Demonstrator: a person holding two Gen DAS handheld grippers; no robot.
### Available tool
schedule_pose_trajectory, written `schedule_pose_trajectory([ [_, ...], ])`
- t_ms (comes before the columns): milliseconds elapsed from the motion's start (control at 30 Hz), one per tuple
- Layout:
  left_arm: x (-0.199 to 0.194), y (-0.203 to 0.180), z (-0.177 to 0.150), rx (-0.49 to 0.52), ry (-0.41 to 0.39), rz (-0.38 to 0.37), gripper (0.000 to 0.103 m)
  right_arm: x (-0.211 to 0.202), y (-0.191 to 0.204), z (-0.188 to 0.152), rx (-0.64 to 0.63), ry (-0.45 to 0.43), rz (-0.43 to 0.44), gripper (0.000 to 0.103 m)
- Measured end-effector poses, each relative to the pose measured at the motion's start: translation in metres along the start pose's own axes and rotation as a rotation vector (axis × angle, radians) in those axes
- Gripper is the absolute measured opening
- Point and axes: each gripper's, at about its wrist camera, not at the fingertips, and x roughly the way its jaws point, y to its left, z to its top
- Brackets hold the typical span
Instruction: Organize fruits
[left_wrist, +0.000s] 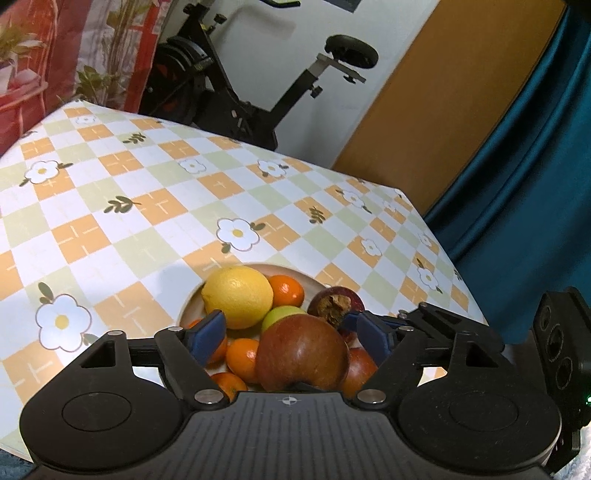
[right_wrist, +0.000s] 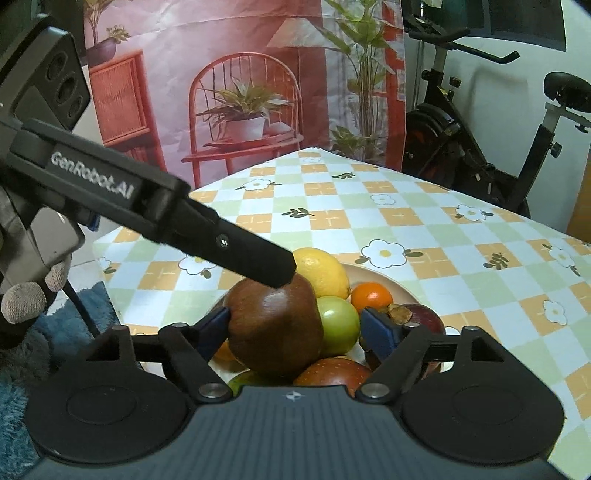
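Lemon (left_wrist: 238, 296) one, green fruit (right_wrist: 338, 324) one

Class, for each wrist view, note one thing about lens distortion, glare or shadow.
Left wrist view: fisheye bends the tablecloth edges; a soft shadow falls left of the lemon. Right wrist view: a pale glare spot sits on the brown apple; the bowl rim curves.

Right gripper (right_wrist: 293, 330) jaws spread around brown-red apple (right_wrist: 275, 328) atop fruit plate (right_wrist: 391, 282), left gripper finger (right_wrist: 255, 260) touching its top.
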Motion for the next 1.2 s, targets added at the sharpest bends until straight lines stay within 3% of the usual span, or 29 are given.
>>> schedule_pose_trajectory([
  [267,-0.009,0.003,0.001,0.001,-0.063,0.088,0.088,0.001,0.0,-0.002,-0.002,0.001,-0.025,0.089],
  [867,-0.024,-0.005,0.001,0.059,-0.115,0.18,0.089,-0.003,0.006,-0.003,-0.05,-0.038,-0.049,0.091],
  [1067,-0.043,-0.023,0.009,0.125,-0.18,0.271,0.09,-0.023,0.003,0.001,-0.029,-0.109,-0.053,0.091],
  [1200,-0.055,-0.033,0.016,0.141,-0.224,0.335,0.091,-0.044,-0.004,0.01,0.023,-0.183,-0.106,0.103],
])
